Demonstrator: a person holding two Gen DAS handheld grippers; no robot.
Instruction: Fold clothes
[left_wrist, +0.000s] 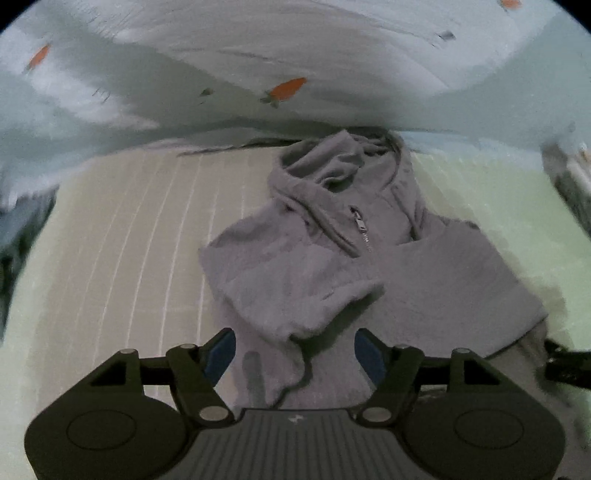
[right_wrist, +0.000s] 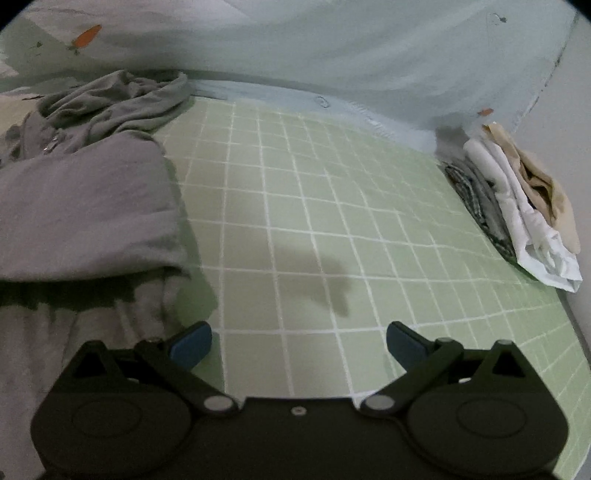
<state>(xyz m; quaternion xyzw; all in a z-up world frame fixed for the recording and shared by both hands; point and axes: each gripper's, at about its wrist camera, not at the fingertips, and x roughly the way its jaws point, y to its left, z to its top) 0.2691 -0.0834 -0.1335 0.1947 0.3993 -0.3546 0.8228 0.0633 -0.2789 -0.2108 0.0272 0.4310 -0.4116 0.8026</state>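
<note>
The left gripper is matte black, with blue pads on angled linkage fingers, silver pivot pins, two round side discs and a ribbed grey centre plate. The right gripper matches, its plain black centre bearing one small screw.

Green checked bed sheet, pale carrot-print quilt behind, dim light

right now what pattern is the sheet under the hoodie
Light green with a white grid of squares, on the sheet beside the grey hoodie; clearest in the right wrist view.
</note>
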